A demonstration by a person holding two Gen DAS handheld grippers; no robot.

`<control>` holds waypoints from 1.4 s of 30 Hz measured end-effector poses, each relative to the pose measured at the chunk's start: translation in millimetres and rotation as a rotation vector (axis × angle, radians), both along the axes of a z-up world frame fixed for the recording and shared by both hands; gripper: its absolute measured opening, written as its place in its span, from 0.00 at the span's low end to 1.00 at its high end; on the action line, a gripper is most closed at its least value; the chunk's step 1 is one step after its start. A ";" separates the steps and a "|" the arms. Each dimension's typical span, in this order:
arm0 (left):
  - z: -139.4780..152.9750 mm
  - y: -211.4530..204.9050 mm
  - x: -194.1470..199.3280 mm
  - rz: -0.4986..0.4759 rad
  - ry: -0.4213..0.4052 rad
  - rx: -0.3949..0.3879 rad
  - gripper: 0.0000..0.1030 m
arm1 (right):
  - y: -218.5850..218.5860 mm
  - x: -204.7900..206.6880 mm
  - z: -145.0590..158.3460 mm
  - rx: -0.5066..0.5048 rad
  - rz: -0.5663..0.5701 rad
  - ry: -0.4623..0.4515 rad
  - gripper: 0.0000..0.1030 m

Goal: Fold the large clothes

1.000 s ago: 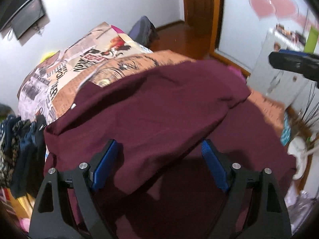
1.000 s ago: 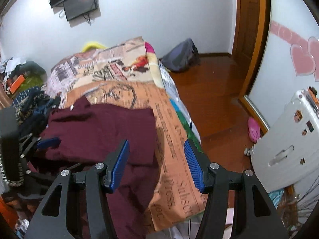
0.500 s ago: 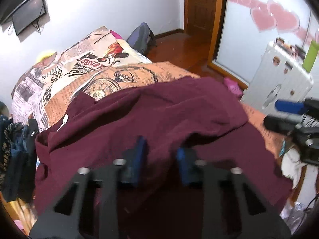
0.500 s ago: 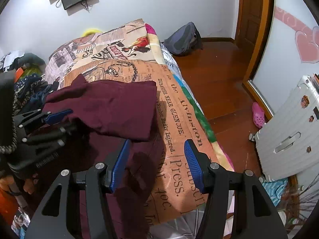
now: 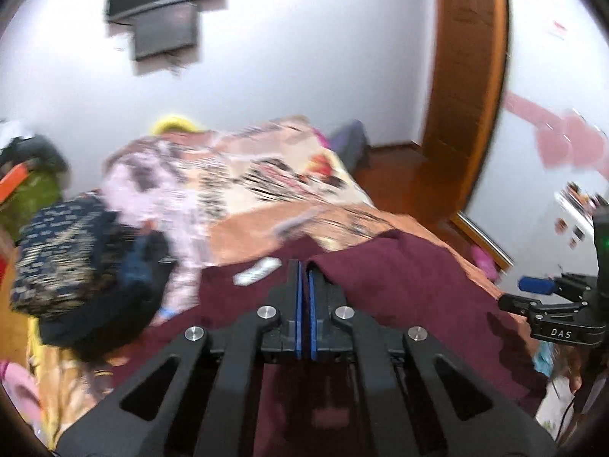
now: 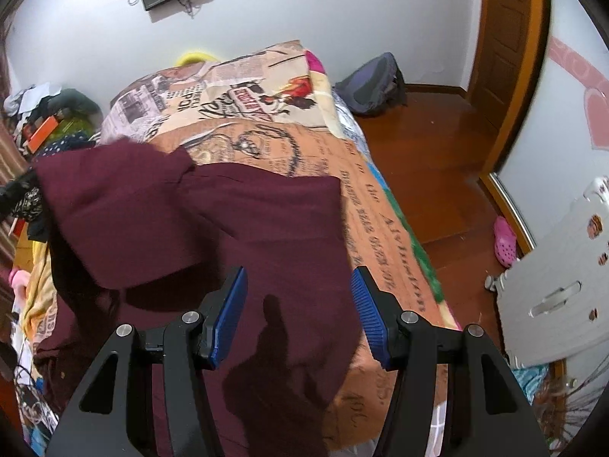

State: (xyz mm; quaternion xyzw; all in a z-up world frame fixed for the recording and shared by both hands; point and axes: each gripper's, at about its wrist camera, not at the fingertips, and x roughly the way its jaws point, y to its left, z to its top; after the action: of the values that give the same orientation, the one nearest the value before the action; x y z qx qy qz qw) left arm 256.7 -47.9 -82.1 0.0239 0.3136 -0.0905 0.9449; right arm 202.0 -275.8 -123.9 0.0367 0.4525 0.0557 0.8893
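A large maroon garment [image 6: 243, 228] lies spread on the bed, its left part folded over in a raised flap [image 6: 114, 205]. In the left wrist view the garment [image 5: 399, 297] fills the foreground. My left gripper [image 5: 303, 278] is shut, its blue pads pressed together over the cloth; whether cloth sits between them I cannot tell. My right gripper [image 6: 298, 293] is open and empty, hovering above the garment's near right part. The right gripper also shows at the right edge of the left wrist view [image 5: 533, 289].
The bed has a newspaper-print cover [image 6: 243, 91]. Dark clothes [image 5: 76, 259] are piled at its left side. A backpack [image 6: 373, 83] lies on the wooden floor, a white case [image 6: 563, 289] and a pink shoe [image 6: 504, 242] at right, a door [image 6: 506, 38] beyond.
My left gripper went from wide open to fully shut and swung up, toward the head of the bed. The garment's left part now stands up as a flap. The right gripper stayed open.
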 end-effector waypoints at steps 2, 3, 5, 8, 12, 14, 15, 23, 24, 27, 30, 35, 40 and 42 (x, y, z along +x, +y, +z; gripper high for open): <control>6.7 30.8 -7.2 0.070 -0.016 -0.011 0.02 | 8.8 3.5 -0.4 -0.003 0.019 -0.002 0.51; 8.3 45.7 -10.6 0.103 -0.020 -0.021 0.02 | 13.1 4.8 -1.1 -0.005 0.028 0.000 0.51; 9.4 78.6 -20.3 0.181 -0.020 -0.041 0.01 | 21.6 7.8 -3.6 -0.012 0.046 0.007 0.51; -1.1 124.9 -33.9 0.273 0.016 -0.108 0.01 | 31.7 11.6 -7.7 -0.020 0.067 0.019 0.51; -35.4 165.3 -49.2 0.353 0.114 -0.199 0.01 | 43.2 14.9 -13.7 -0.032 0.087 0.042 0.51; -60.0 178.0 -54.0 0.389 0.183 -0.222 0.02 | 48.4 16.5 -19.2 -0.040 0.093 0.060 0.51; -72.1 182.0 -57.1 0.398 0.219 -0.237 0.02 | 50.3 17.2 -23.1 -0.045 0.096 0.073 0.51; -158.7 193.0 -81.1 0.505 0.465 -0.151 0.06 | 53.9 14.7 -36.4 -0.084 0.103 0.117 0.51; -162.9 191.4 -83.0 0.514 0.474 -0.096 0.06 | 53.3 14.6 -36.3 -0.081 0.102 0.117 0.51; -164.5 190.3 -88.6 0.501 0.486 -0.058 0.13 | 52.8 14.7 -36.1 -0.073 0.094 0.119 0.51; -156.2 193.3 -91.4 0.505 0.464 -0.088 0.34 | 53.5 14.8 -36.2 -0.071 0.086 0.119 0.51; -125.7 195.6 -97.2 0.489 0.387 -0.130 0.55 | 55.0 13.6 -35.4 -0.074 0.089 0.116 0.51; -88.1 211.2 -102.7 0.531 0.269 -0.175 0.73 | 53.4 12.3 -32.9 -0.079 0.088 0.110 0.51; -86.2 218.2 -102.3 0.550 0.260 -0.188 0.79 | 50.9 11.4 -31.0 -0.072 0.080 0.103 0.51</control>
State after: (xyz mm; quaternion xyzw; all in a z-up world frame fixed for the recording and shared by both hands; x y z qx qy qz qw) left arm 154.4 170.3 -168.3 -0.1610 0.4167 0.1374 0.8840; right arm 213.4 -224.9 -154.9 -0.0106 0.5003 0.0727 0.8627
